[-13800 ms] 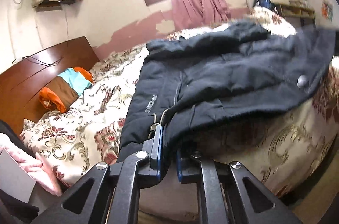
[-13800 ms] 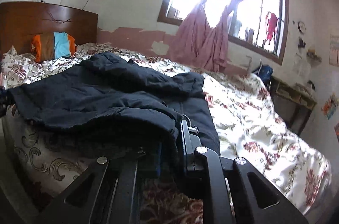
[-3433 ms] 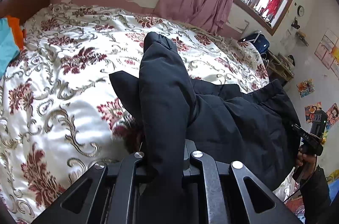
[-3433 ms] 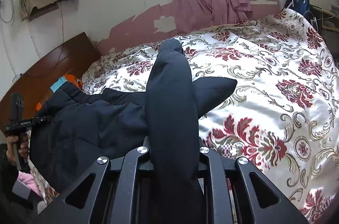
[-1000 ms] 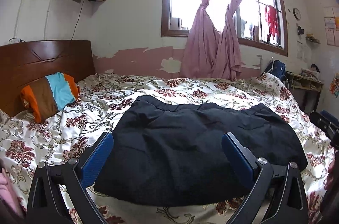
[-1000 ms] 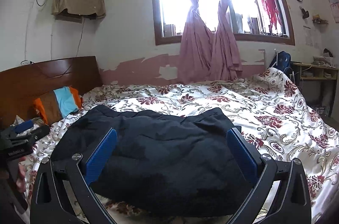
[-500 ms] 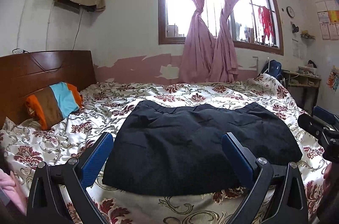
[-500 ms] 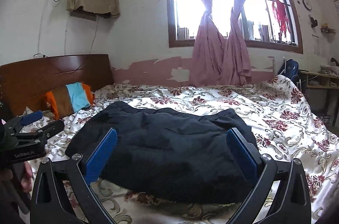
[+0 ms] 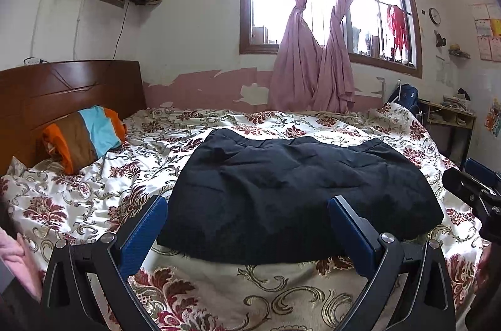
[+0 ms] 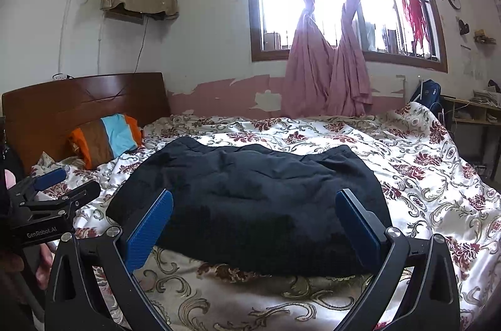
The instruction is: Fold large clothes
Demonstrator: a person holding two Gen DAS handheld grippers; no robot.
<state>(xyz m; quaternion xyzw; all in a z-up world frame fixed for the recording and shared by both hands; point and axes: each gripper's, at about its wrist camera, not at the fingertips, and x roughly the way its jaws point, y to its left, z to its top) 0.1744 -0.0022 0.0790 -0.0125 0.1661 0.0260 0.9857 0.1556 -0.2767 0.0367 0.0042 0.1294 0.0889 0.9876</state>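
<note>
A large dark navy jacket (image 9: pixel 294 193) lies folded into a flat rectangle on the floral bedspread (image 9: pixel 175 143); it also shows in the right wrist view (image 10: pixel 260 199). My left gripper (image 9: pixel 247 231) is open and empty, held back from the jacket's near edge. My right gripper (image 10: pixel 253 224) is open and empty, also short of the jacket. The right gripper shows at the right edge of the left wrist view (image 9: pixel 476 190), and the left gripper shows at the left edge of the right wrist view (image 10: pixel 53 193).
A striped orange, brown and blue pillow (image 9: pixel 84 137) lies by the wooden headboard (image 9: pixel 62 90). Pink curtains (image 9: pixel 313 65) hang at the window behind the bed. A desk with shelves (image 9: pixel 451 115) stands at the right wall.
Both grippers have pulled back and risen slightly from the bed, so the folded jacket looks smaller and farther. The jacket has not moved. Both stay open.
</note>
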